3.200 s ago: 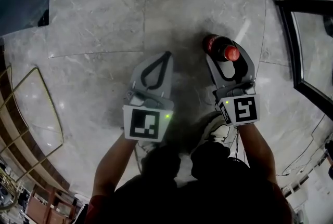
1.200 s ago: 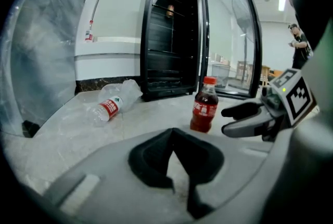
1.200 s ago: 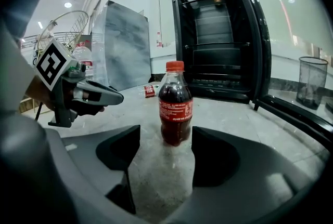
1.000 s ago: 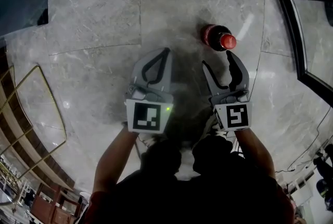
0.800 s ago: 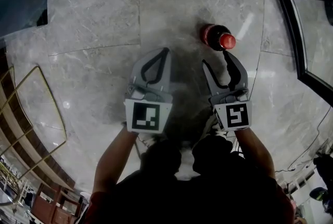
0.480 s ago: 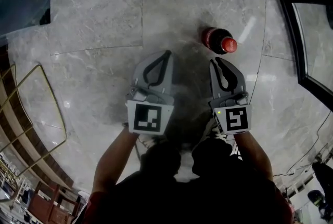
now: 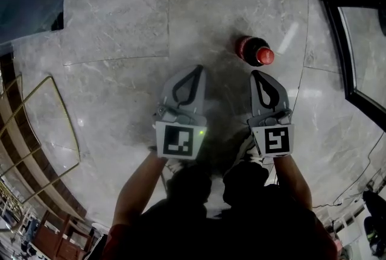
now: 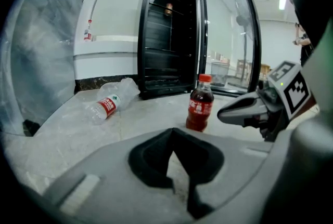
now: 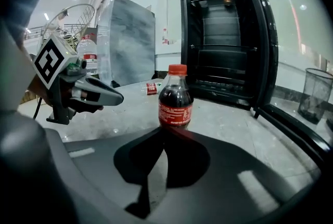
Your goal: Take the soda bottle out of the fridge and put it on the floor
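Head view: finds soda bottle [image 7: 256, 51] upright on floor [image 7: 120, 29], out of fridge [image 9: 223, 36] (door open). Finds right gripper [image 7: 259, 75] jaws closed on nothing, tips just short of bottle; left gripper [image 7: 195, 69] jaws closed, empty too. Looks essentially done.

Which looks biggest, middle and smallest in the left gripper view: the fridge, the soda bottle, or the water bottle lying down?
1. The fridge: by far the largest.
2 and 3. The soda bottle and the water bottle: they look about alike, and the soda bottle seems nearer the camera, so I won't rank them.
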{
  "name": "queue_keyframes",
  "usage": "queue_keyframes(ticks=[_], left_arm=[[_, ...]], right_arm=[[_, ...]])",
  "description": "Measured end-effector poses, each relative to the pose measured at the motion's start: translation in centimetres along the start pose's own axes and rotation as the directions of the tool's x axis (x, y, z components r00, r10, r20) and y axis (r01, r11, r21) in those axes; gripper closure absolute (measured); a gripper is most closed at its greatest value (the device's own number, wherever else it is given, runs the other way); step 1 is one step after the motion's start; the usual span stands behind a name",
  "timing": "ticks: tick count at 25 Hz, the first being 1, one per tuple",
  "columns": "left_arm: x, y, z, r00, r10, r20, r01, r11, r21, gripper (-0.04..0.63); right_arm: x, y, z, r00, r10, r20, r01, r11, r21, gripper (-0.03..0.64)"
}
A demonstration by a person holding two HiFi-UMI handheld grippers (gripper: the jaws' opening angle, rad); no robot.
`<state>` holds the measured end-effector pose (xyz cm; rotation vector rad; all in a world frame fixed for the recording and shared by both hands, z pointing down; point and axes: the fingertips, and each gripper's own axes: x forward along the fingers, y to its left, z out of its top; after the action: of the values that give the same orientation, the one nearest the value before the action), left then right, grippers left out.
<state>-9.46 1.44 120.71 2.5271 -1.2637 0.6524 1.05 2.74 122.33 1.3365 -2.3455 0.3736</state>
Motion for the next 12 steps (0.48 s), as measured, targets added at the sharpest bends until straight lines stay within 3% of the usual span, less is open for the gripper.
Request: queue_keyframes(ticks=[5,12], left_arm=[[-1.1,-0.2,0.0,0.999,0.017,-0.036,-0.019,0.999,-0.047,0.595],[-4.9,-2.1,4.6,0.996,-0.001,-0.094,-0.003,0.999,-0.042,0.595]], right_arm=[[-1.4,-1.3,1.1,0.998,-0.030,-0.047,0.030,0.999,-0.020,0.615],[-5.3,-1.4,8.4,0.998,-0.030,-0.062,0.028,0.999,-0.025,0.615]])
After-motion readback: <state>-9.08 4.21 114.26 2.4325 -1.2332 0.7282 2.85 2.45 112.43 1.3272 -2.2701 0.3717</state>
